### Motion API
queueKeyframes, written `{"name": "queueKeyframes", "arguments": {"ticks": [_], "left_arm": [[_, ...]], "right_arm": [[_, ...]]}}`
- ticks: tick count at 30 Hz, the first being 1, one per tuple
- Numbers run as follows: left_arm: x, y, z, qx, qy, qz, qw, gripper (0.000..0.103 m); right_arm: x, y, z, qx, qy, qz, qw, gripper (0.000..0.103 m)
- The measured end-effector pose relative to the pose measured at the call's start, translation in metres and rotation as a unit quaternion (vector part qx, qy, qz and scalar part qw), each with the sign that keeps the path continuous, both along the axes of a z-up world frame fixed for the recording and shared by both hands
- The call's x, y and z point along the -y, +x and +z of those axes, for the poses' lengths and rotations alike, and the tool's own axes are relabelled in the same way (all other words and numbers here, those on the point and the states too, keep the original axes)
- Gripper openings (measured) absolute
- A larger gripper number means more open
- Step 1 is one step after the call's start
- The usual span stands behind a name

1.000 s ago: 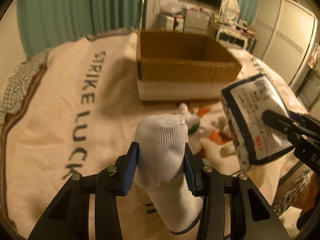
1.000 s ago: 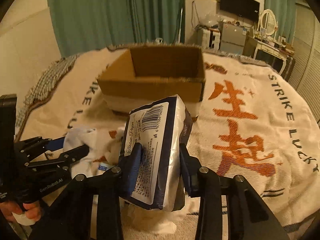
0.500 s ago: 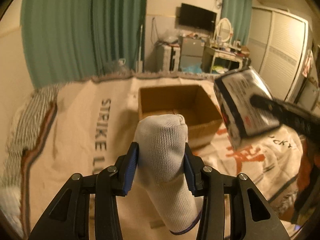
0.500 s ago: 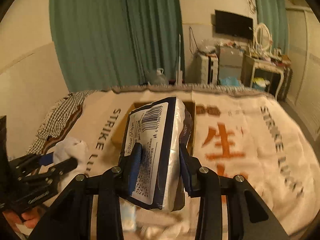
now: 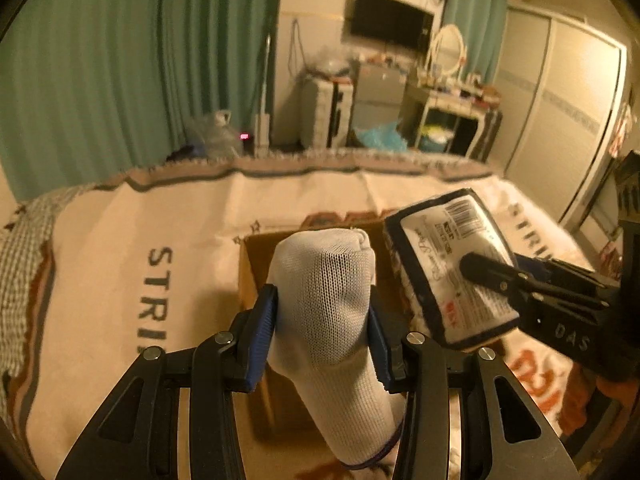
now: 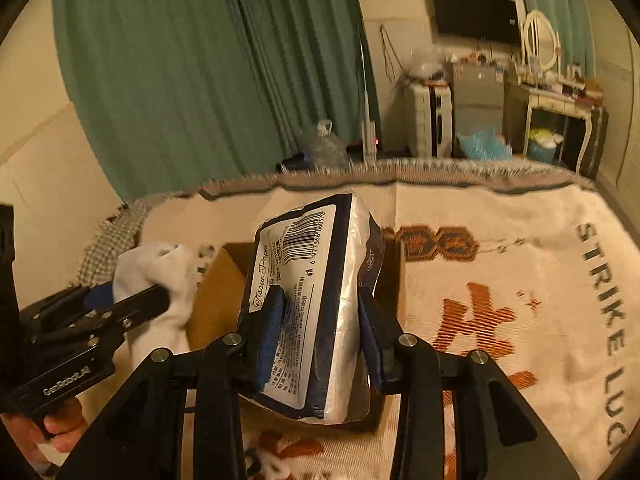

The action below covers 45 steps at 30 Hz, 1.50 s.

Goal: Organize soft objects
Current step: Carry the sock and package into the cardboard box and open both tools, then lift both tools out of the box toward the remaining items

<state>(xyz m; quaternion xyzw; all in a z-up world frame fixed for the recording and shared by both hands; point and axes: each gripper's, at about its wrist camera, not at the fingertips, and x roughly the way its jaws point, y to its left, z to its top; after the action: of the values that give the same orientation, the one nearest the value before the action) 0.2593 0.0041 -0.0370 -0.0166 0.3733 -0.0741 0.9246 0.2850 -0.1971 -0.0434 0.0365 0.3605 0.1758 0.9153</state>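
My left gripper (image 5: 322, 332) is shut on a white sock (image 5: 326, 304) and holds it above the open cardboard box (image 5: 250, 276). The sock also shows in the right wrist view (image 6: 160, 276). My right gripper (image 6: 320, 328) is shut on a tissue paper pack (image 6: 308, 292) with a dark blue border, held over the box (image 6: 216, 300). The pack also shows at the right of the left wrist view (image 5: 452, 264). Both items largely hide the inside of the box.
The box stands on a cream blanket (image 6: 500, 272) printed with orange characters and "STRIKE LUCKY". Small white soft items (image 6: 268, 464) lie on the blanket near the box's front. Green curtains (image 5: 120, 72), a dresser (image 6: 556, 96) and a wardrobe stand beyond the bed.
Both grippers have moved forward and come over the box, each still holding its item. The box now sits close beneath them and the room beyond fills the upper view.
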Motion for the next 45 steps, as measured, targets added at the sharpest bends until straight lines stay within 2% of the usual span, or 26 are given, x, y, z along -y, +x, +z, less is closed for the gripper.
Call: {"name": "queueKeyframes", "arguments": {"ticks": [2, 6, 7, 9, 11, 12, 15, 19, 21, 22, 23, 25, 28, 29, 30, 31, 34, 36, 39, 42, 45], "left_arm": [[0.002, 0.014, -0.018, -0.012, 0.008, -0.004, 0.9999, 0.042], [0.011, 0.022, -0.034, -0.016, 0.036, -0.015, 0.9991, 0.047], [0.013, 0.021, -0.035, -0.016, 0.043, -0.016, 0.9988, 0.050], [0.015, 0.020, -0.035, -0.019, 0.056, -0.007, 0.9982, 0.061], [0.014, 0.015, -0.027, -0.010, 0.053, -0.005, 0.9985, 0.067], [0.012, 0.012, -0.020, -0.005, 0.051, 0.000, 0.9987, 0.068], [0.007, -0.003, 0.009, 0.005, 0.045, 0.012, 0.9989, 0.069], [0.003, -0.043, 0.071, 0.045, 0.042, 0.017, 0.9980, 0.069], [0.002, -0.071, 0.109, 0.073, 0.043, 0.016, 0.9963, 0.069], [0.001, -0.088, 0.127, 0.087, 0.041, 0.018, 0.9952, 0.073], [-0.002, -0.102, 0.145, 0.100, 0.039, 0.021, 0.9940, 0.084], [-0.004, -0.135, 0.172, 0.130, 0.031, 0.030, 0.9906, 0.093], [-0.007, -0.174, 0.193, 0.152, 0.025, 0.039, 0.9872, 0.093], [-0.008, -0.191, 0.197, 0.156, 0.026, 0.044, 0.9863, 0.093], [-0.009, -0.200, 0.198, 0.157, 0.026, 0.047, 0.9861, 0.093], [-0.010, -0.210, 0.197, 0.156, 0.026, 0.049, 0.9862, 0.093], [-0.008, -0.235, 0.184, 0.145, 0.027, 0.046, 0.9879, 0.093], [-0.004, -0.246, 0.164, 0.130, 0.039, 0.051, 0.9894, 0.093], [0.003, -0.255, 0.128, 0.102, 0.043, 0.055, 0.9923, 0.093], [0.008, -0.261, 0.087, 0.074, 0.033, 0.061, 0.9949, 0.093], [0.011, -0.258, 0.040, 0.022, 0.035, 0.065, 0.9970, 0.093]], "right_arm": [[-0.005, 0.014, -0.019, -0.013, -0.003, -0.001, 1.000, 0.036], [-0.009, 0.027, -0.033, -0.018, 0.001, -0.001, 1.000, 0.039], [-0.009, 0.029, -0.035, -0.022, 0.005, -0.003, 1.000, 0.041], [-0.009, 0.030, -0.034, -0.023, 0.010, -0.012, 1.000, 0.046], [-0.005, 0.025, -0.025, -0.015, 0.013, -0.023, 1.000, 0.052], [-0.004, 0.020, -0.018, -0.011, 0.011, -0.030, 0.999, 0.055], [0.002, 0.007, 0.009, 0.003, 0.010, -0.040, 0.999, 0.056], [0.010, -0.030, 0.071, 0.038, 0.007, -0.053, 0.998, 0.056], [0.014, -0.056, 0.105, 0.058, 0.005, -0.056, 0.997, 0.062], [0.015, -0.066, 0.117, 0.066, 0.004, -0.056, 0.996, 0.062], [0.016, -0.080, 0.132, 0.074, 0.002, -0.055, 0.996, 0.064], [0.016, -0.111, 0.160, 0.091, -0.006, -0.053, 0.994, 0.068], [0.019, -0.155, 0.187, 0.109, -0.013, -0.046, 0.993, 0.086], [0.021, -0.168, 0.191, 0.114, -0.013, -0.044, 0.992, 0.095], [0.022, -0.187, 0.195, 0.123, -0.015, -0.043, 0.991, 0.101], [0.023, -0.200, 0.195, 0.127, -0.019, -0.042, 0.991, 0.103], [0.023, -0.232, 0.185, 0.122, -0.037, -0.037, 0.991, 0.103], [0.024, -0.246, 0.171, 0.112, -0.039, -0.035, 0.992, 0.103], [0.025, -0.262, 0.134, 0.087, -0.044, -0.032, 0.995, 0.103], [0.022, -0.267, 0.084, 0.050, -0.059, -0.026, 0.997, 0.103], [0.017, -0.264, 0.027, 0.006, -0.072, -0.012, 0.997, 0.103]]}}
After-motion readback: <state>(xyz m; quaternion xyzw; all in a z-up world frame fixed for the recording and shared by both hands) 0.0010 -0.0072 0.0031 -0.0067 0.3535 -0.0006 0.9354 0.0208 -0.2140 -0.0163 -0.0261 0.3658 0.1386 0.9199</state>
